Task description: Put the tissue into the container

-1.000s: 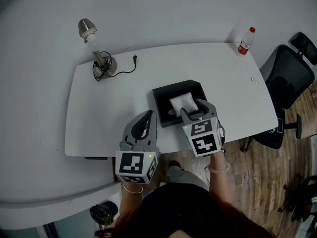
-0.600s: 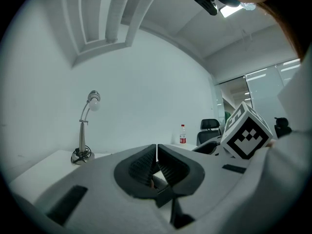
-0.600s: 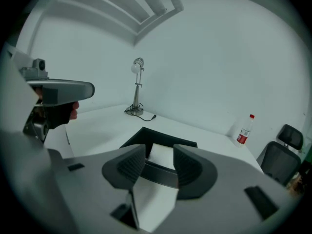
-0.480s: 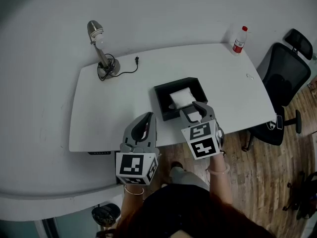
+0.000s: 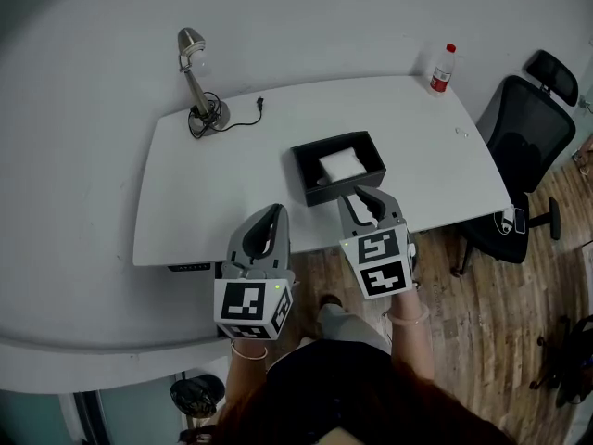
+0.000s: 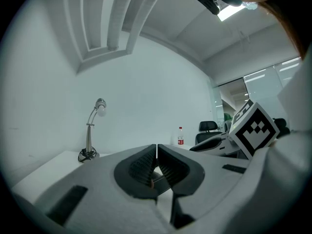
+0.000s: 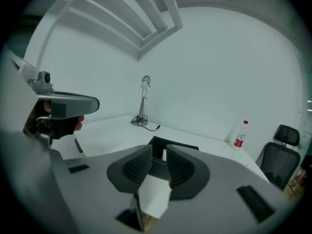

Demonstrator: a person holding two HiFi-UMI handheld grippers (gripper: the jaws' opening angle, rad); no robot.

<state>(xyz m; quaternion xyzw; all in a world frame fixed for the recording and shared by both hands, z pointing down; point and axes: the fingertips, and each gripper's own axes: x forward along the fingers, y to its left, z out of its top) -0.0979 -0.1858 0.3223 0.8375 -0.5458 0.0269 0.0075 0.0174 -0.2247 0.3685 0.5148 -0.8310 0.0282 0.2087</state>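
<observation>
— Where is the tissue (image 5: 340, 164)?

— It lies white on the floor of the black container (image 5: 302, 171), below the rim on every side. The container sits on the white table (image 5: 222, 202), right of centre and close to the near edge.

— And your grippers?

— My right gripper (image 5: 368, 198) hangs at the container's near wall. Its jaws have just been closing and now stand a narrow slot apart with nothing between them. From above I can't quite tell whether the tips overhang that wall or stop just short of it. My left gripper (image 5: 269, 219) has its jaws pressed together, empty, over the table's near edge and well left of the container.

— Any room to move?

— Plenty. Bare tabletop runs left of the container to the lamp (image 5: 199, 86) and its cord at the far left corner. A bottle (image 5: 442, 68) stands at the far right corner, and a black chair (image 5: 519, 146) waits beyond the right edge.
</observation>
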